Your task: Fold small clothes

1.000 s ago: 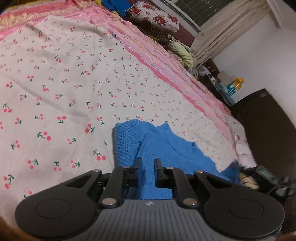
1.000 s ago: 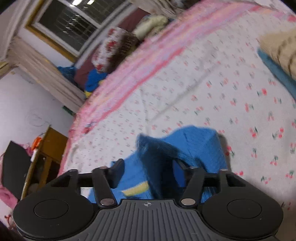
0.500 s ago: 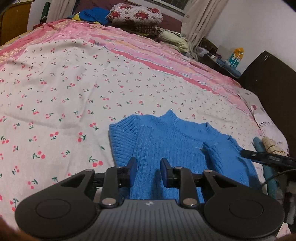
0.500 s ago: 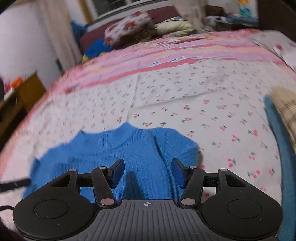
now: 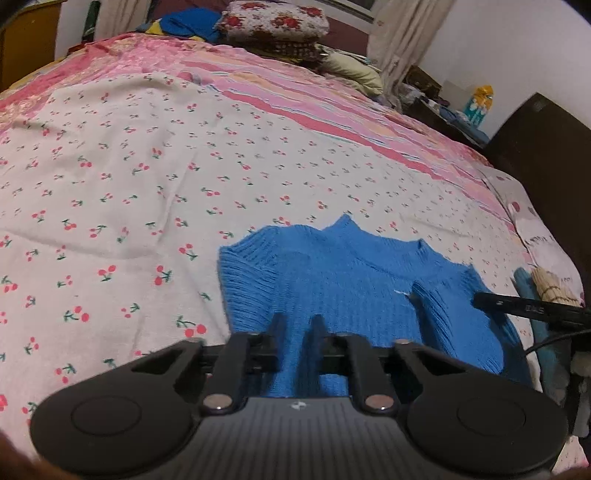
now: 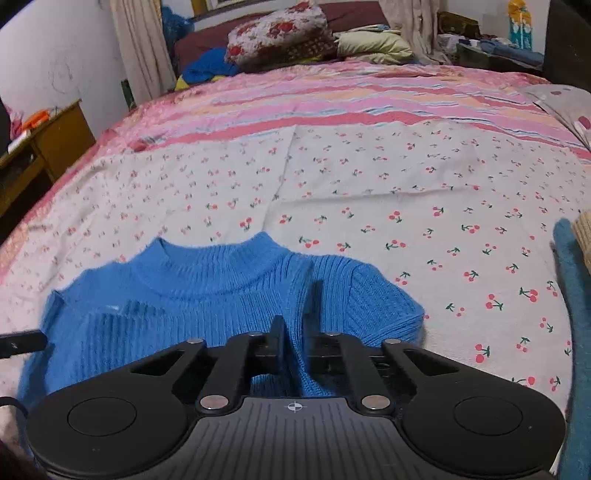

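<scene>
Sweater (image 6: 221, 295) hem pinched by left hand-held gripper (image 5: 297, 321) and right hand-held gripper (image 6: 295, 321), jaws just closed on knit. Hem best lifted evenly, carried forward toward collar.

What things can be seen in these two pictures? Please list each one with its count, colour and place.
sweater: one, blue knit, flat on the near part of the bed, neck pointing away.
cherry sheet: one, white with red cherries, under the sweater.
striped blanket: one, pink stripes, far part of the bed.
floral pillow: one, white with red flowers, at the far end of the bed.
folded clothes: a teal piece and a beige one, right edge of the bed.
wooden cabinet: one, brown, left of the bed.
left tongs: one, black, shut on the sweater's near edge.
right tongs: one, black, just closed on the sweater's near edge.
</scene>
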The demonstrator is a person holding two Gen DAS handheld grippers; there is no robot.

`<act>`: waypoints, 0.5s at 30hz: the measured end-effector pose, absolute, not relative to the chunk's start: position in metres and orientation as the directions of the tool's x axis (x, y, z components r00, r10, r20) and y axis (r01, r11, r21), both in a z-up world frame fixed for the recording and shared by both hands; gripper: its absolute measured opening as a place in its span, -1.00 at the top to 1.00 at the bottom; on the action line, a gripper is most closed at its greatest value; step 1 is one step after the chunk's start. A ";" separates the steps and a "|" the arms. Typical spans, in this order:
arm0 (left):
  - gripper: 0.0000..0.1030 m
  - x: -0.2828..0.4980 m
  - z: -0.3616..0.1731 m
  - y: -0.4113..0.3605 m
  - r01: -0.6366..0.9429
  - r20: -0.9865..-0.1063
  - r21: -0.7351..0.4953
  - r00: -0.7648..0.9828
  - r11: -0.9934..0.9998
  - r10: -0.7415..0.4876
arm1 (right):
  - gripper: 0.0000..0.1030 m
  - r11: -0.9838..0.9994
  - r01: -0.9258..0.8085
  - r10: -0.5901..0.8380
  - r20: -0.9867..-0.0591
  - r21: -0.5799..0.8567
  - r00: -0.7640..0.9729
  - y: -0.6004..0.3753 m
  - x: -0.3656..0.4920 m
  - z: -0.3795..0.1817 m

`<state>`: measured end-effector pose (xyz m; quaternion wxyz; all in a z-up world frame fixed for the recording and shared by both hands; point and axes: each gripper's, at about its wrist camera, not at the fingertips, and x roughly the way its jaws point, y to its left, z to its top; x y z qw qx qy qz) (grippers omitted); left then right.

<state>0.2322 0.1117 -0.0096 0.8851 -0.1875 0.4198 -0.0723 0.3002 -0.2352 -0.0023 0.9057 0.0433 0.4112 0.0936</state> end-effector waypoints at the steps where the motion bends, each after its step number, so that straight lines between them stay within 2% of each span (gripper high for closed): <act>1: 0.71 0.233 -0.009 0.113 -0.033 -0.715 -0.395 0.639 0.918 -0.285 | 0.88 0.977 -0.132 0.211 -0.731 0.165 0.648 -0.237 0.300 0.000; 5: 0.70 0.232 -0.006 0.114 -0.029 -0.706 -0.384 0.653 0.923 -0.274 | 0.88 0.973 -0.128 0.228 -0.713 0.192 0.663 -0.240 0.297 0.006; 7: 0.63 0.235 -0.007 0.112 -0.043 -0.713 -0.359 0.657 0.932 -0.244 | 0.88 0.972 -0.129 0.231 -0.712 0.196 0.663 -0.240 0.296 0.006; 15: 0.16 0.242 -0.010 0.100 -0.007 -0.728 -0.310 0.644 0.951 -0.233 | 0.88 0.968 -0.116 0.242 -0.721 0.221 0.650 -0.240 0.296 -0.001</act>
